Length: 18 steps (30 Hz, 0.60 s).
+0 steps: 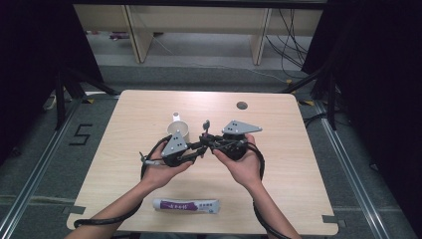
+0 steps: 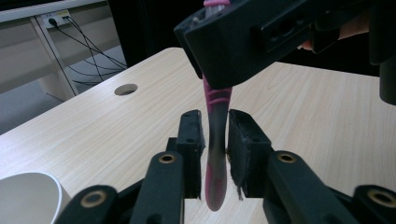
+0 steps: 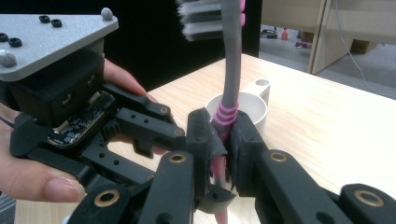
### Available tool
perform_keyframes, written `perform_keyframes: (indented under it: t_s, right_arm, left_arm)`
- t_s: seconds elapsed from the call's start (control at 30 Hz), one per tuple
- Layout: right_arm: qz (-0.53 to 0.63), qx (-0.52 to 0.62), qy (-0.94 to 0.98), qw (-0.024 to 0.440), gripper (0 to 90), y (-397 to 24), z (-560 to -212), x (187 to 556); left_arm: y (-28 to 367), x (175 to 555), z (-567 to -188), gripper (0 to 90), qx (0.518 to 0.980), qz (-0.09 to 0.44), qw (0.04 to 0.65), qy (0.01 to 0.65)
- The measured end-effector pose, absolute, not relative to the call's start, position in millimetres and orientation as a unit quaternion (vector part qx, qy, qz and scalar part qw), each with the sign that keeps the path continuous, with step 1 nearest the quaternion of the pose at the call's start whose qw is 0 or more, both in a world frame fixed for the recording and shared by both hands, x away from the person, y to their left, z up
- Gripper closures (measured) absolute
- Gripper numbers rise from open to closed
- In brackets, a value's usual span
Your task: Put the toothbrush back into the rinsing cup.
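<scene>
A pink and grey toothbrush (image 1: 206, 124) stands upright over the middle of the table, bristles at the top. My right gripper (image 3: 223, 127) is shut on its pink ribbed neck (image 3: 226, 114). Lower down, my left gripper (image 2: 215, 128) has its jaws closed against the lower handle (image 2: 217, 154). In the high view the left gripper (image 1: 200, 150) and the right gripper (image 1: 209, 142) meet tip to tip, each held in a hand. A white cup (image 1: 178, 131) stands just behind the left gripper; it also shows behind the brush (image 3: 254, 100).
A toothpaste tube (image 1: 186, 204) lies near the table's front edge. There is a round cable hole (image 1: 242, 105) at the back right of the wooden table (image 1: 298, 164). Desks and cables stand on the floor beyond.
</scene>
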State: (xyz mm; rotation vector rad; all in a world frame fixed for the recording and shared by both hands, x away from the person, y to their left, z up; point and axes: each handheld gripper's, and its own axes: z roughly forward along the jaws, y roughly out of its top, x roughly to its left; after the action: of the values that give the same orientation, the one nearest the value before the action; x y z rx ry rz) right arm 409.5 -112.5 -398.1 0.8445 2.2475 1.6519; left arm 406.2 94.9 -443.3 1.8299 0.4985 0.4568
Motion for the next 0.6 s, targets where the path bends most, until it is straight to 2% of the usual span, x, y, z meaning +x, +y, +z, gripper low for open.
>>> perform_keyframes:
  t_s: [0.1,0.37,0.47,0.6]
  right_arm:
    - [0.563,0.294,0.764,0.11,80.3,-111.3,-397.7,407.9]
    - [0.572,0.295,0.759,0.104,78.4,-110.4,-397.1,408.2]
    - [0.584,0.291,0.751,0.104,65.1,-110.5,-397.3,409.1]
    - [0.601,0.303,0.733,0.095,54.2,-113.5,-396.1,406.3]
  left_arm:
    - [94.4,406.4,-444.0,80.9,0.776,0.19,0.562,0.216]
    - [96.4,405.3,-442.6,82.5,0.766,0.182,0.573,0.228]
    - [98.7,407.1,-441.5,82.6,0.761,0.181,0.577,0.234]
    - [103.5,410.2,-440.1,82.7,0.759,0.19,0.576,0.239]
